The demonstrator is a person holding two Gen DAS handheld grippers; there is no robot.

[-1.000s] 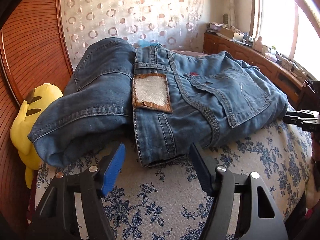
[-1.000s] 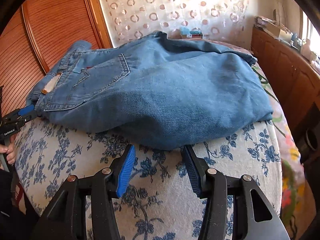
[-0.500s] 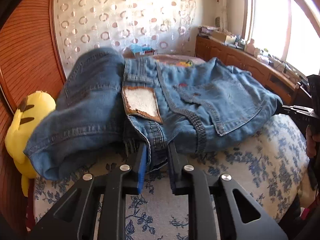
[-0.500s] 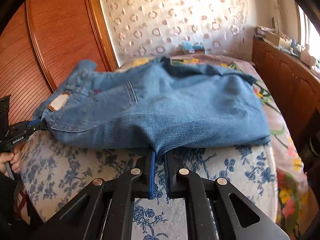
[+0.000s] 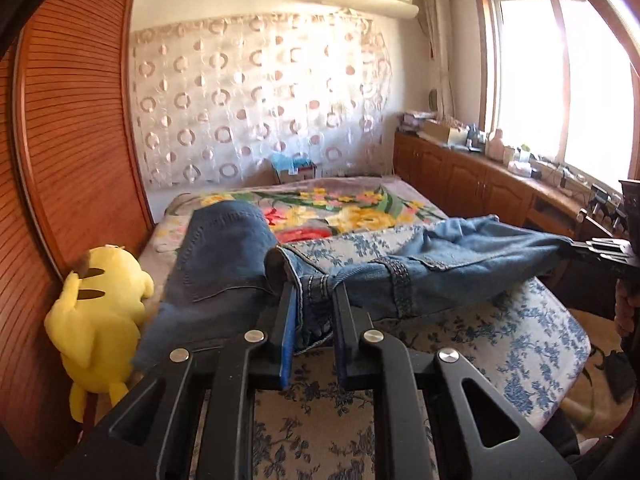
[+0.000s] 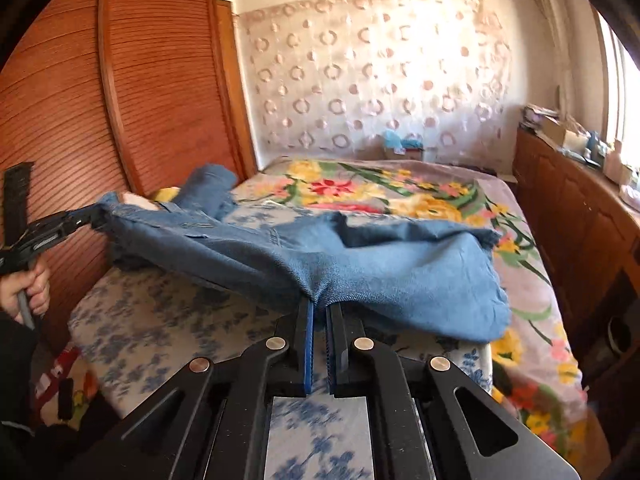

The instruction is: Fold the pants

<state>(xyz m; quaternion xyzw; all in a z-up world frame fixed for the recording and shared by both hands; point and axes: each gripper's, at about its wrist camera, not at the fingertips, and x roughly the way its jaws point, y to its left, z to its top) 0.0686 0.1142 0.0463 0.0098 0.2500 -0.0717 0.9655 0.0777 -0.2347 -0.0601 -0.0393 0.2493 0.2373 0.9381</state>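
Observation:
Blue denim pants [image 5: 432,276] hang stretched between my two grippers, lifted off the blue-flowered bed cover [image 5: 532,344]. My left gripper [image 5: 314,300] is shut on the thick waistband edge, and a darker part of the pants [image 5: 224,256] sags to its left. In the right wrist view the pants [image 6: 400,268] drape ahead, and my right gripper [image 6: 319,306] is shut on a pinch of lighter denim at the near edge. Each gripper shows in the other's view: the right gripper [image 5: 576,246] at far right, the left gripper [image 6: 90,216] at far left, held by a hand [image 6: 24,292].
A yellow plush toy [image 5: 100,312] leans on the wooden slatted wardrobe [image 5: 72,152] at the bed's left. A bright flowered blanket [image 6: 400,188] covers the far bed. Wooden cabinets [image 5: 472,176] with clutter run under the window on the right.
Both grippers closed on the pants' near edge and then lifted them. The folded pile came off the bed and now hangs stretched between the grippers, exposing the bed cover beyond.

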